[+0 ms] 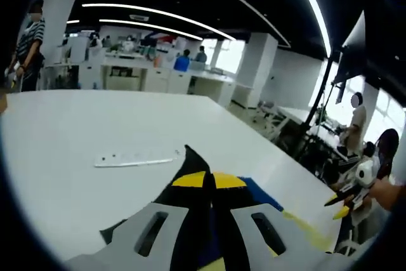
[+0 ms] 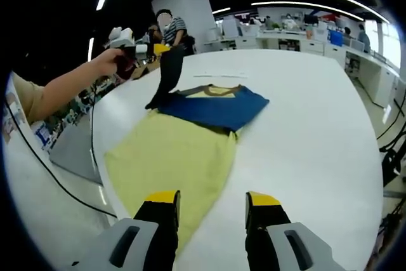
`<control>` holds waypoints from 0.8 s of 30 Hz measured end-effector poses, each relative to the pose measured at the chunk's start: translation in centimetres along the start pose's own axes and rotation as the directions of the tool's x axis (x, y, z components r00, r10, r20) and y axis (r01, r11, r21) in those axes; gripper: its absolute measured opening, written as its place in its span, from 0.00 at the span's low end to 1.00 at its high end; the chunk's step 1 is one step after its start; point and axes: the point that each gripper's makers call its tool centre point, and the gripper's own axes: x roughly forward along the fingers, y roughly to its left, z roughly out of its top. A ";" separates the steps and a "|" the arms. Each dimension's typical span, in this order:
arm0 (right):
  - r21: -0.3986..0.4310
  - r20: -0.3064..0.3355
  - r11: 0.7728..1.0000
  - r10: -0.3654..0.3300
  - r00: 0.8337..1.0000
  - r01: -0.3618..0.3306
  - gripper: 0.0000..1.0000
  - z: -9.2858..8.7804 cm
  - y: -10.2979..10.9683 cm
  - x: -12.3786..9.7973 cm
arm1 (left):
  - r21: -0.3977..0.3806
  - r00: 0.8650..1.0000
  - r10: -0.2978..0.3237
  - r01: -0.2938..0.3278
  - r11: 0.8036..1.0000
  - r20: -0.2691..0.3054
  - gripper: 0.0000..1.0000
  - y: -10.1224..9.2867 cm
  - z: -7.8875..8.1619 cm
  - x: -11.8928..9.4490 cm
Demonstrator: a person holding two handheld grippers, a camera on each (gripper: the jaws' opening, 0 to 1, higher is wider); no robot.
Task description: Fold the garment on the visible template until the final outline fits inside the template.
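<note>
Yellow cloth lies nearest: the garment point(image 2: 190, 138) is spread on the white bench point(image 2: 304, 112), its blue upper part folded farther off. The right tongs point(image 2: 209, 204) hover parted and empty above its hem. Beyond, the left tongs point(image 2: 166, 52) clench the dark sleeve point(image 2: 166, 77), lifted. It should be carried inward, low and taut, and laid flat. I can't make out the template.

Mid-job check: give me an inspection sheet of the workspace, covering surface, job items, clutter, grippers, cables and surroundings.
Surface: white table, large.
Job's things: garment, yellow with blue part and dark sleeve, lying partly folded; sleeve lifted.
Template: not discernible.
Clutter: white strip beyond the garment.
Grippers: left gripper shut on the dark sleeve; right gripper open, over the yellow hem.
Cables: black cable off the table edge.
Surroundings: open office, people standing.
</note>
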 end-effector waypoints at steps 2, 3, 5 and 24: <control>0.002 0.000 1.000 0.000 1.000 0.000 0.37 -0.1 0.0 0.0 | 0.002 1.000 -0.011 0.011 1.000 0.001 0.00 -0.5 0.1 0.4; 0.003 -0.002 1.000 0.000 1.000 0.000 0.37 -0.1 0.0 0.0 | 0.003 1.000 -0.018 0.018 1.000 0.001 0.00 -0.7 0.2 0.6; 0.005 -0.003 1.000 -0.001 1.000 0.001 0.37 -0.2 0.0 0.0 | 0.001 1.000 -0.029 0.029 1.000 0.001 0.00 -1.2 0.2 1.0; 0.032 -0.001 0.999 -0.012 1.000 0.012 0.37 -1.1 -0.4 -0.2 | 0.001 0.993 -0.119 0.119 0.993 -0.004 0.00 -5.3 0.7 4.3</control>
